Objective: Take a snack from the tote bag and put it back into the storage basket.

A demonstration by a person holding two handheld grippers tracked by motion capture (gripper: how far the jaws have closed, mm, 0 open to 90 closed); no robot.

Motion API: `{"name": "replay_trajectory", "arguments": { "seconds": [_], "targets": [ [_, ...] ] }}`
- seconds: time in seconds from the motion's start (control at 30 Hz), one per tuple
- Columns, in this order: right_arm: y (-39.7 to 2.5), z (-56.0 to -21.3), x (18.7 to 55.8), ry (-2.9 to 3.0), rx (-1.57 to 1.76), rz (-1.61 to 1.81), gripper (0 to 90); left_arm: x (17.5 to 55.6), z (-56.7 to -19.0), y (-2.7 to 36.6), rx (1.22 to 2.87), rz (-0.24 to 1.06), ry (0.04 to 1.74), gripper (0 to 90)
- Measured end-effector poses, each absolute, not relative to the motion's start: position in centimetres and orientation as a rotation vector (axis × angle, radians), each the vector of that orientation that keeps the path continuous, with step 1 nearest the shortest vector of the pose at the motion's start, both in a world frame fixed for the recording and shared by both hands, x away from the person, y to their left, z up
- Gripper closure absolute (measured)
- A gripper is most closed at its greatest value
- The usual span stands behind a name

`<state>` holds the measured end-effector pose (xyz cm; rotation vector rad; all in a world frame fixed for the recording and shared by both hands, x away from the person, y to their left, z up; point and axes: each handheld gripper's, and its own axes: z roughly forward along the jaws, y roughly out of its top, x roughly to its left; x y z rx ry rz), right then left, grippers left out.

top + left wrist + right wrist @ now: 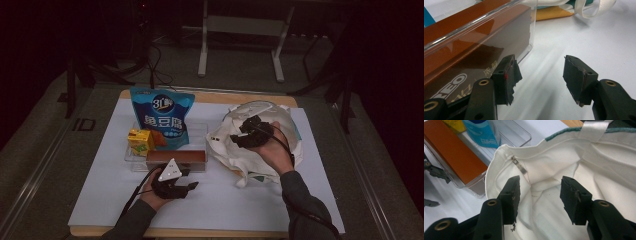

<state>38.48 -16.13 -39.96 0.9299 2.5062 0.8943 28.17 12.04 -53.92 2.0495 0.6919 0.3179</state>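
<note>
The right tool (539, 200) hangs over the white cloth bag's (604, 170) open mouth, jaws apart, holding nothing; the bag's bottom is lost in folds. Left of the bag, the left tool (540, 80), jaws apart, sits beside the brown box (474, 42) in the clear tray (197, 131), its lettering cut off.

The room is dimly lit. A white sheet (310, 200) is spread over a wooden table (210, 96). Beyond it, a white metal stand (202, 55) is set on a grey floor (45, 145).
</note>
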Motion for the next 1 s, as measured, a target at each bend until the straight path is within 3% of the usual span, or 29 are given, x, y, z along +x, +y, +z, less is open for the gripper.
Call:
{"name": "replay_trajectory", "arguments": {
  "seconds": [1.0],
  "targets": [
    [-19.2, -41.5, 38.0, 2.500, 0.996, 0.833, 48.5, 28.2, -53.9, 12.0, 2.051, 0.321, 0.691, 43.3]
  ]
}}
